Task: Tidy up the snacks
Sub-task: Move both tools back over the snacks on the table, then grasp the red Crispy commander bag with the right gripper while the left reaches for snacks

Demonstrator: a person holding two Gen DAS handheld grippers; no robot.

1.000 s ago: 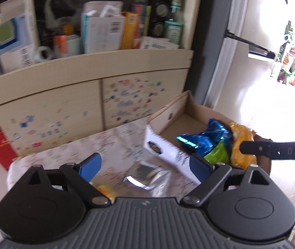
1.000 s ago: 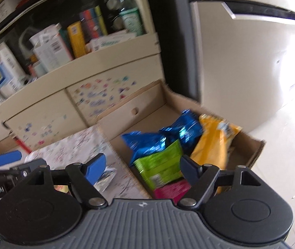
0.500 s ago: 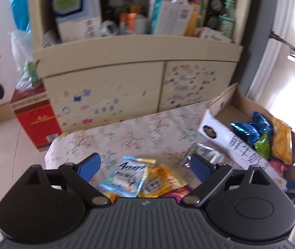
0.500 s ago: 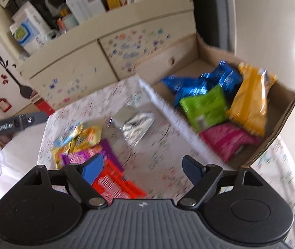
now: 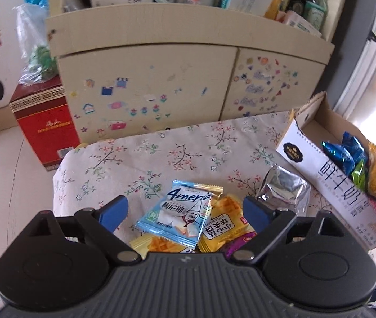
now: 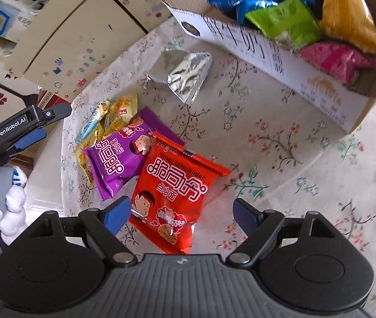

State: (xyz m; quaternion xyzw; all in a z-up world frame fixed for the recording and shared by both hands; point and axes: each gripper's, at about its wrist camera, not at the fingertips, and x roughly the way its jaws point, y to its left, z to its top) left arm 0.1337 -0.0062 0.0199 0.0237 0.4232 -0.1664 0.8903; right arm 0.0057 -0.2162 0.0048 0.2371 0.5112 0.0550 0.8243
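A pile of snack packets lies on the floral tablecloth [image 6: 280, 143]: a red packet [image 6: 174, 193], a purple one [image 6: 119, 156], yellow ones [image 5: 222, 225], a light blue one [image 5: 177, 217] and a silver foil bag [image 6: 185, 74]. A cardboard box [image 6: 328, 98] at the right holds blue, green, orange and pink packets. My right gripper [image 6: 180, 214] is open and empty, just above the red packet. My left gripper [image 5: 185, 212] is open and empty, over the blue and yellow packets; it also shows in the right wrist view [image 6: 26, 129] at the table's left edge.
A beige cabinet [image 5: 161, 84] with stickers and a cluttered shelf stands behind the table. A red box [image 5: 45, 127] sits on the floor to its left. The box wall [image 5: 328, 185] borders the pile's right side.
Both grippers swung left and down from the box towards the snack pile. The right gripper now hovers low over the red packet, the left over the blue and yellow ones.
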